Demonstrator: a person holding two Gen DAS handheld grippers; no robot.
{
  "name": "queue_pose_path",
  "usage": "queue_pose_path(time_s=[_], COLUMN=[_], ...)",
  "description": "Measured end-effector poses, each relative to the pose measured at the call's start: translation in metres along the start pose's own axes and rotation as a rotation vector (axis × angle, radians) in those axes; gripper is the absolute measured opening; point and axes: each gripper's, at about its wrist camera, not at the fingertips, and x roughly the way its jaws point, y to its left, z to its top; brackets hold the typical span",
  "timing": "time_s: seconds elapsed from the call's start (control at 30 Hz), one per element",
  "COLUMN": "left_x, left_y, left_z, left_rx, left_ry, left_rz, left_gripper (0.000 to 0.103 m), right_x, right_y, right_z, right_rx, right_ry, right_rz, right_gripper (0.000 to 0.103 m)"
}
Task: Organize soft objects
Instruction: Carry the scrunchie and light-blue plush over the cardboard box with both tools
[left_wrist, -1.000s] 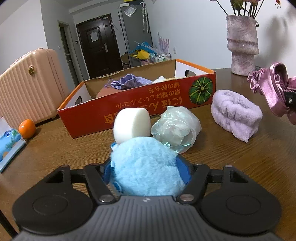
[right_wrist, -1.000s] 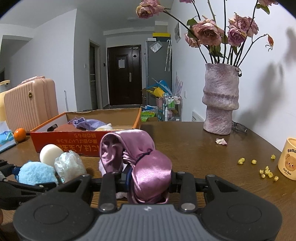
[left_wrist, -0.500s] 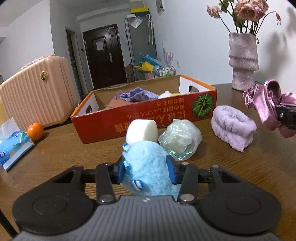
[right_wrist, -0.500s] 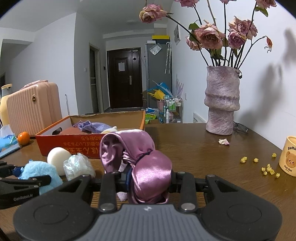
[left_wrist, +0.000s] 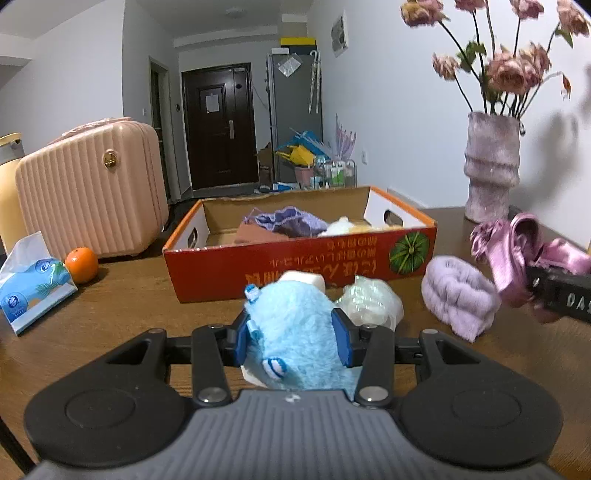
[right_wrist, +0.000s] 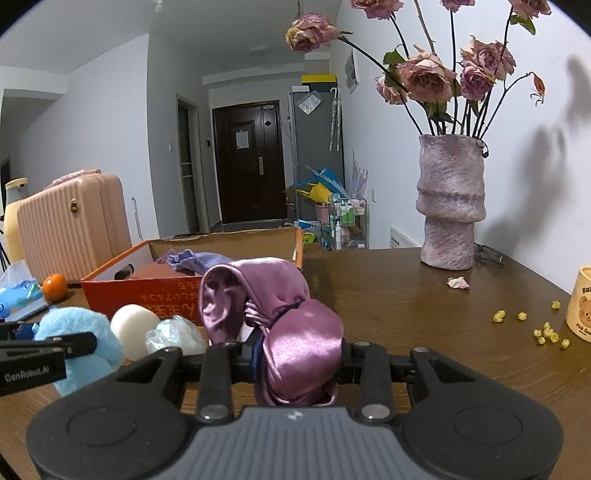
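A fluffy light-blue plush toy (left_wrist: 295, 332) is squeezed between the blue pads of my left gripper (left_wrist: 293, 338), lifted off the brown table; the same blue plush (right_wrist: 79, 341) shows at the left of the right wrist view. My right gripper (right_wrist: 295, 354) is shut on a shiny pink satin cloth (right_wrist: 280, 325), and that satin cloth (left_wrist: 517, 254) hangs at the right of the left wrist view. Ahead stands an open red cardboard box (left_wrist: 303, 266) holding a purple cloth (left_wrist: 291, 221) and other soft items. A white foam roll (left_wrist: 304, 278), a crumpled clear bag (left_wrist: 369, 302) and a lilac towel band (left_wrist: 458, 295) lie before the box.
A pink suitcase (left_wrist: 92, 192), an orange (left_wrist: 81, 264) and a blue tissue pack (left_wrist: 31, 284) sit at the left. A purple vase (right_wrist: 450, 218) with dried roses stands at the back right, with a cream mug (right_wrist: 581, 304) and yellow crumbs (right_wrist: 546, 332) near the right edge.
My left gripper has closed on the blue plush and lifted it off the table, tilting up toward the box. The right gripper stays put with the satin cloth.
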Motion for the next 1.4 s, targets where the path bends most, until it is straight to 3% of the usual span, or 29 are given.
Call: queue_pose_path(time_s=[0.67, 1.4], left_x=[-0.005, 0.033], left_y=[0.038, 0.057], left_z=[0.035, 0.066], left_rx=[-0.145, -0.207], left_ry=[-0.083, -0.122], left_rz=[0.006, 0.026], left_gripper=[0.045, 0.045], right_x=[0.014, 0.064], right_y=[0.044, 0.074], right_z=[0.014, 0.039], right_rx=[-0.012, -0.01], right_ry=[-0.087, -0.129], right_rz=[0.043, 0.061], right_gripper=[0.033, 0.033])
